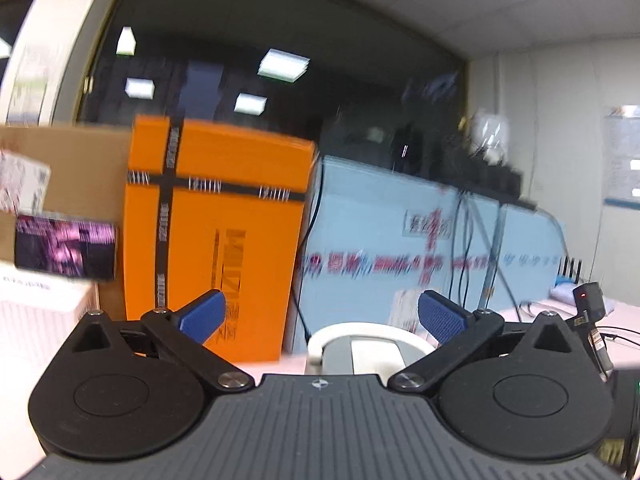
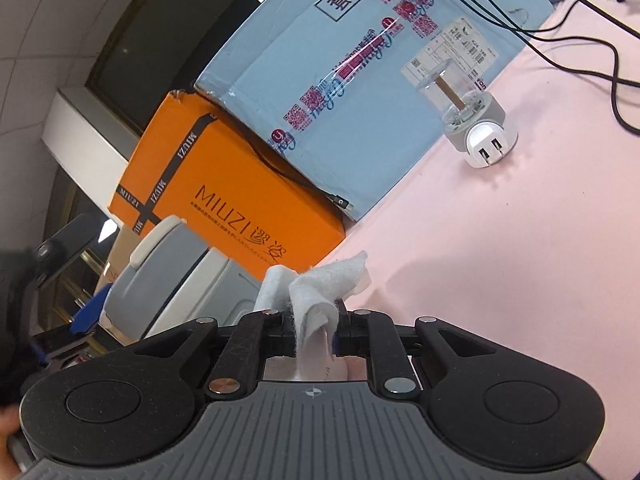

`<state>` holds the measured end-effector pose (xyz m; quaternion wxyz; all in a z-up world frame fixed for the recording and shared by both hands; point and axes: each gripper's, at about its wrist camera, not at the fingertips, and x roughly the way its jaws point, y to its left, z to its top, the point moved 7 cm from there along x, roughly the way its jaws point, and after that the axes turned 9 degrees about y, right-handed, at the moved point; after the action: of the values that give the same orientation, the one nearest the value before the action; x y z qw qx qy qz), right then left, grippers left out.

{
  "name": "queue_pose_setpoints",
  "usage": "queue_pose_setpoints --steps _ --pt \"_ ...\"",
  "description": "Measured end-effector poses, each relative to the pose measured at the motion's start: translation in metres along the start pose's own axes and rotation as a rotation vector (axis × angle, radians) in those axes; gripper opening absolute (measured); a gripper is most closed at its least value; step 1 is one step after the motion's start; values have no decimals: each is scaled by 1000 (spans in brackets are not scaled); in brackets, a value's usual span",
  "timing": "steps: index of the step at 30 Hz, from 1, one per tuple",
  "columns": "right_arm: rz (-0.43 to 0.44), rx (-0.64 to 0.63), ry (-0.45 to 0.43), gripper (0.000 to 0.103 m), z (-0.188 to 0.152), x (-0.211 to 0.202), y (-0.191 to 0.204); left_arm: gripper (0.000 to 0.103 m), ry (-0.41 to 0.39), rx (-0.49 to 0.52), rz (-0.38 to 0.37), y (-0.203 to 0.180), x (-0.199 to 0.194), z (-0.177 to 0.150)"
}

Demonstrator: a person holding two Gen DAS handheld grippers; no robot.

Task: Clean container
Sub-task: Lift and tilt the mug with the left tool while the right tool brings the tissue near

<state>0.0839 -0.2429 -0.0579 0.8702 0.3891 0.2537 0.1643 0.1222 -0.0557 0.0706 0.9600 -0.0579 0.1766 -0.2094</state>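
A grey and white container (image 1: 370, 346) with a white rim sits low between the blue pads (image 1: 202, 316) of my left gripper (image 1: 322, 316), which is open wide; the right pad is close to its rim. In the right wrist view the same container (image 2: 172, 280) lies tilted at the left, beside the orange box. My right gripper (image 2: 314, 322) is shut on a crumpled white cloth (image 2: 320, 284) that sticks up past the fingertips, just right of the container. The left gripper's blue pad (image 2: 88, 314) shows at the container's left edge.
The table is pink (image 2: 500, 260). An orange box (image 2: 224, 168) and a light blue box (image 2: 340, 92) stand along its back. A small clear jar on a grey base with a white plug (image 2: 476, 120) stands further off. Black cables (image 2: 580, 52) cross the far table.
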Motion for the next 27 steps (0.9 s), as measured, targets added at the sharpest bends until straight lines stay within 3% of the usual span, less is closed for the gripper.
queue_pose_setpoints --steps 3,9,17,19,22,27 --pt "-7 18 15 13 -3 2 -4 103 77 -45 -4 4 18 2" --pt "-53 -22 41 13 -6 7 -1 103 107 36 -29 6 26 -15" --pt "-124 -86 42 14 -10 6 3 103 85 71 -59 6 26 -17" --pt "-138 -82 42 19 -11 5 1 103 81 83 -50 4 24 -16" --pt "-117 -51 41 21 -12 1 -1 103 73 91 -47 3 24 -16" --pt "-37 31 47 16 -17 -7 -2 103 76 73 -56 6 25 -16"
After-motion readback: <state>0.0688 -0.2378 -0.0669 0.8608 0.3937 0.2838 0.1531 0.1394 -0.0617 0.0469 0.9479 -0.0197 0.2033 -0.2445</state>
